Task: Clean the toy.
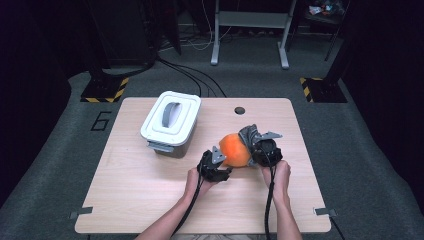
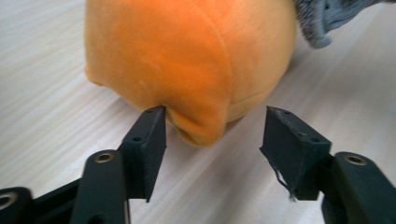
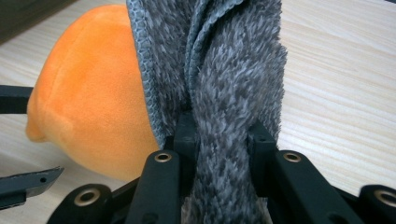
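A round orange plush toy [image 1: 235, 149] lies on the wooden table [image 1: 150, 200], right of centre. Its pointed end [image 2: 201, 130] sits between the jaws of my left gripper [image 2: 215, 116], which stand apart; the left fingertip [image 2: 152, 123] is right beside the fabric and the other is clear of it. In the high view my left gripper [image 1: 220, 162] is at the toy's near left. My right gripper [image 3: 223, 130] is shut on a fluffy grey cloth [image 3: 224, 70], bunched upright between its jaws against the toy's [image 3: 93, 93] right side. The cloth [image 1: 248, 134] drapes over the toy's far right, by my right gripper [image 1: 254, 144].
A white lidded bin [image 1: 170, 122] with a grey handle stands at the back left of the table. A small round hole [image 1: 240, 110] is in the tabletop near the far edge. Beyond the table are a dark carpet, cables and a metal frame.
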`<action>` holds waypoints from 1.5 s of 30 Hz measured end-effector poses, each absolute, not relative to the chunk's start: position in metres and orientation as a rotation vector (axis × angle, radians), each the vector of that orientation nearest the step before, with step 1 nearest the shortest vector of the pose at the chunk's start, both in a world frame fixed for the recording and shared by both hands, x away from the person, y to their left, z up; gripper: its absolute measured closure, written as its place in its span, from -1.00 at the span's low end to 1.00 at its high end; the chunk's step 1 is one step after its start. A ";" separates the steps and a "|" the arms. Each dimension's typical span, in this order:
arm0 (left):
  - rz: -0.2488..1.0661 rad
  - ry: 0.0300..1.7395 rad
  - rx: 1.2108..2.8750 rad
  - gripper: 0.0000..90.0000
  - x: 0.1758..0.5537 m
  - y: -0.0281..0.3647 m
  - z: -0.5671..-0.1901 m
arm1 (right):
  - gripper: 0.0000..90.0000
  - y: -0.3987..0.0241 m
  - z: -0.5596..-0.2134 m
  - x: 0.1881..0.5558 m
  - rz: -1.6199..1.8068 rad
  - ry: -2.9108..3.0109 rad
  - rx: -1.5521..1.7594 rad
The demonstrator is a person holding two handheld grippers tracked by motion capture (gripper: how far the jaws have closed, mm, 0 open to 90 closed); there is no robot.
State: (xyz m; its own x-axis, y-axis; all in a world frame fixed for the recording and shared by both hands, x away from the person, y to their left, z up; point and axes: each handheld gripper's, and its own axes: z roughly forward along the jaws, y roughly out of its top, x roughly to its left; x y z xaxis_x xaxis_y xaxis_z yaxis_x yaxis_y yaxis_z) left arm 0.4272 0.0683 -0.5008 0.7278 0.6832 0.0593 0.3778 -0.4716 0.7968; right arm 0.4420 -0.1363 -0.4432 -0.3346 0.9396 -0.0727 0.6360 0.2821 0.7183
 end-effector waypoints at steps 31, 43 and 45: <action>0.455 0.813 2.054 0.70 0.427 0.070 -0.491 | 0.62 -0.129 -0.421 0.419 0.928 2.065 1.301; 0.415 0.819 2.063 0.70 0.424 0.071 -0.491 | 0.62 -0.090 -0.424 0.421 0.824 2.144 1.198; 0.421 0.814 2.061 0.70 0.425 0.071 -0.492 | 0.63 -0.091 -0.425 0.422 0.817 2.135 1.214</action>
State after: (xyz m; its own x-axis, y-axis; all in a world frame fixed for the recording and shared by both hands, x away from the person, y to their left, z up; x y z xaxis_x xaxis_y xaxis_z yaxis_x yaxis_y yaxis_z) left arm 0.4247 0.0709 -0.4916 0.7307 0.6827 -0.0009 0.3937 -0.4203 0.8175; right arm 0.4216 -0.0908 -0.4248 -0.4435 0.8820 -0.1593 0.5502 0.4082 0.7285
